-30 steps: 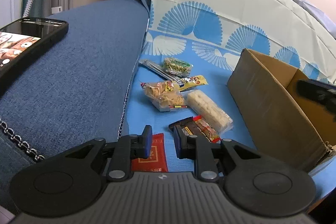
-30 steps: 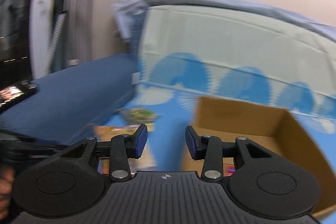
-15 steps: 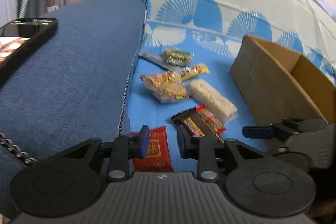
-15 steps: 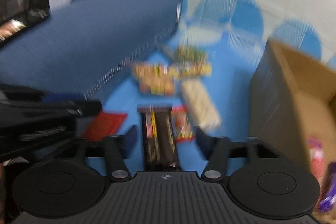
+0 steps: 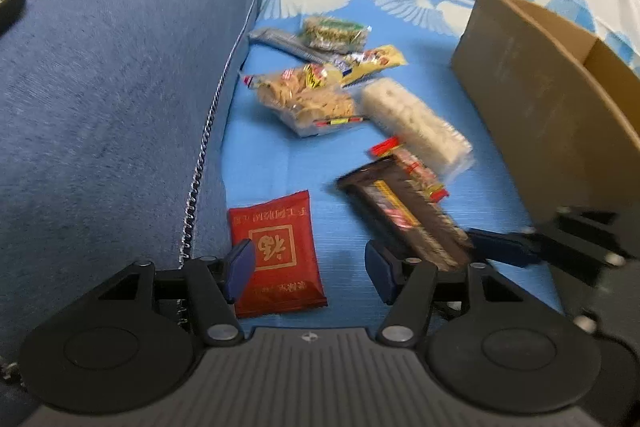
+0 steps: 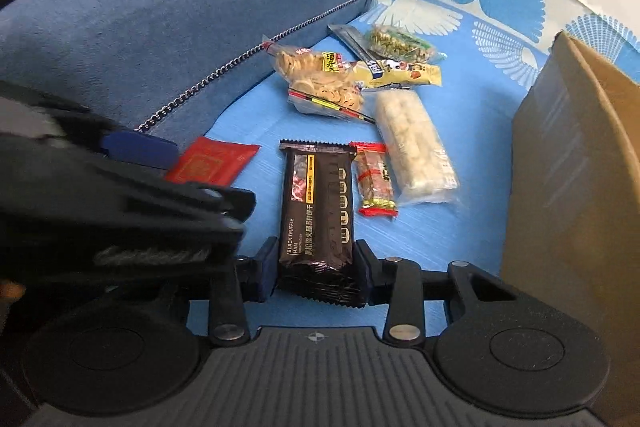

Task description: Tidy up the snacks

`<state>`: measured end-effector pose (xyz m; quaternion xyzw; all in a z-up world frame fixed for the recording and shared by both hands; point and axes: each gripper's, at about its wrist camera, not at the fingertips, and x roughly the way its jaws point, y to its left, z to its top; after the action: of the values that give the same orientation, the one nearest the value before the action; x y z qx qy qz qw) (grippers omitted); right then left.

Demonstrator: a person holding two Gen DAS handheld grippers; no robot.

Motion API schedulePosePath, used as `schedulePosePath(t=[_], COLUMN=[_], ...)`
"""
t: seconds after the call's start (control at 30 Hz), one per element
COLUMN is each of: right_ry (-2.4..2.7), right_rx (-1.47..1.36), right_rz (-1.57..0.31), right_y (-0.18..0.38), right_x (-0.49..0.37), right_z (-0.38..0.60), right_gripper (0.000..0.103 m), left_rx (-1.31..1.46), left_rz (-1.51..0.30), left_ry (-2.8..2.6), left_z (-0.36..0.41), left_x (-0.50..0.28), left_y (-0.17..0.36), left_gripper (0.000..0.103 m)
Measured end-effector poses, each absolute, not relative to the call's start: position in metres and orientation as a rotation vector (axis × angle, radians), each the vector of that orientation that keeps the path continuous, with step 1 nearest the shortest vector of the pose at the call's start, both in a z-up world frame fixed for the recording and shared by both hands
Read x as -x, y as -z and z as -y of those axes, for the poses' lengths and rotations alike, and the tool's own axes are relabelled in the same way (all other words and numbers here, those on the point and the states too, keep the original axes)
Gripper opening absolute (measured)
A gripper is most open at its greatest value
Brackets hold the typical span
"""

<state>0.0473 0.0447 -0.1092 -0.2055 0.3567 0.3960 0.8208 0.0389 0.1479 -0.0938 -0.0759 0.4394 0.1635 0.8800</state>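
Two grippers | right gripper [image 6: 316,273] jaws clamp black cracker pack [image 6: 318,215] | left gripper [image 5: 310,273] jaws wide, empty

Black foil cracker packet [image 6: 318,211], printed "BLACK TRUFFLE HAM", lies lengthwise on the blue sheet, its near end between the fingers of my right gripper [image 6: 316,271]. Small red-and-clear snack packet [image 6: 376,181] sits just beside its right edge. Long clear packet of pale puffed pieces [image 6: 414,143] lies next to that, angled toward the brown cardboard box [image 6: 576,163] standing at the right. Flat red sachet with a gold square emblem [image 5: 276,253] lies by the cushion seam, between my left gripper's [image 5: 310,273] spread fingers. Farther back: clear bag of tan crackers [image 6: 320,81], yellow wrapped bar [image 6: 400,73], green-trimmed packet [image 6: 400,43], grey foil stick [image 6: 350,37], clustered and overlapping.
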Motion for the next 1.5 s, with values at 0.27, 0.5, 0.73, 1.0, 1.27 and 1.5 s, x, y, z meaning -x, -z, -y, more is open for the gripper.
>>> schedulePosePath(t=[0.27,0.5,0.73,1.0,1.27,1.5], right_ry=[-0.828,-0.819,-0.836,-0.856,-0.865,-0.851], right_rx=[0.427,0.389,0.379,0.390,0.421,0.426], right_rz=[-0.769,-0.779,-0.756,-0.783,-0.798,-0.815], right_y=[0.103,0.098,0.093,0.098,0.106,0.112], right_x=[-0.039,-0.030,-0.026,-0.026,-0.027,-0.032], right_z=[-0.020,-0.004,0.001,-0.003,-0.011,-0.013], right_gripper=[0.041,0.041,0.041,0.042,0.045,0.045], left_rx=[0.075,0.131,0.258,0.145,0.043,0.061], left_rz=[-0.997,-0.839,-0.721,-0.852,-0.981,-0.889], left_ry=[-0.415,-0.412,-0.282,-0.390,-0.475,-0.489], left_z=[-0.141,-0.141,-0.150,-0.139,-0.133,-0.133], left_x=[-0.047,-0.024,0.000,-0.022,-0.043,-0.031], left_y=[0.103,0.083,0.067,0.081,0.105,0.098], left_gripper=[0.035,0.000,0.000,0.060,0.043,0.003])
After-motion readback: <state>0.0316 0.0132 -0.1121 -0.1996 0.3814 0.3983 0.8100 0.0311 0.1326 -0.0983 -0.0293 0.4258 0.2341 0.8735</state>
